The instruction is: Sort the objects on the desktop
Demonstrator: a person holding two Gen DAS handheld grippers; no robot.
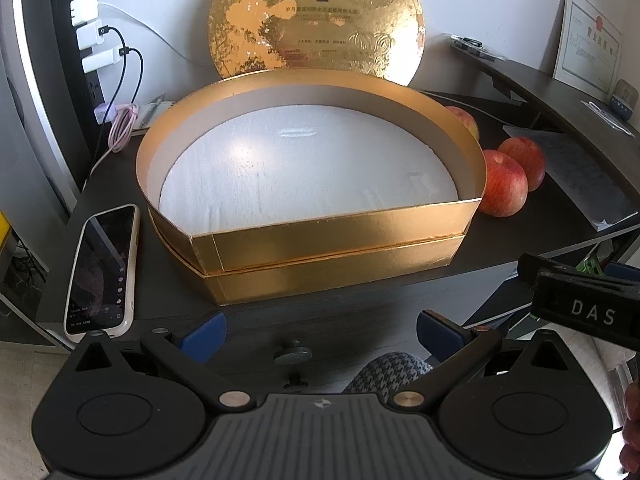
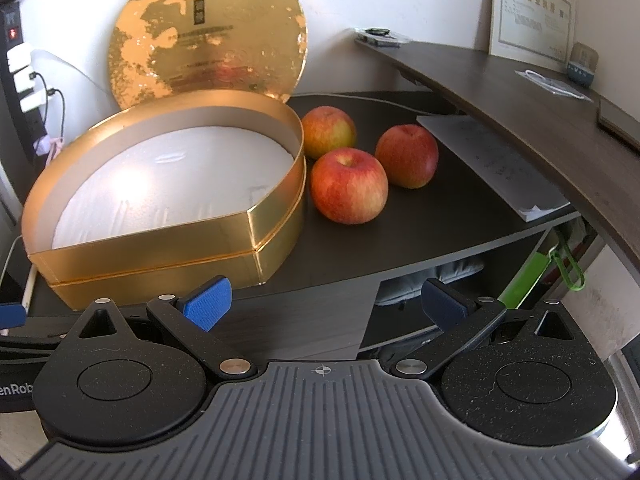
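Observation:
An open gold box [image 1: 332, 240] [image 2: 160, 244] with a white liner sits on the dark desk [image 1: 552, 216] [image 2: 420, 224]. Its round gold lid [image 1: 316, 16] [image 2: 208, 32] leans against the wall behind it. Three red apples lie to the right of the box: the nearest apple [image 2: 349, 186] [image 1: 502, 184], one behind it on the right [image 2: 407, 156] [image 1: 524, 160], and one at the back [image 2: 328, 130] [image 1: 464, 120]. My left gripper [image 1: 320, 336] is open in front of the box with nothing between its blue pads. My right gripper [image 2: 325, 304] is open too, short of the desk's front edge.
A phone [image 1: 104, 272] in a pale case lies left of the box. A power strip with chargers [image 1: 90, 36] and cables hangs on the left wall. Papers [image 2: 492, 164] lie right of the apples under a raised shelf [image 2: 520, 92] holding a framed certificate [image 2: 534, 12].

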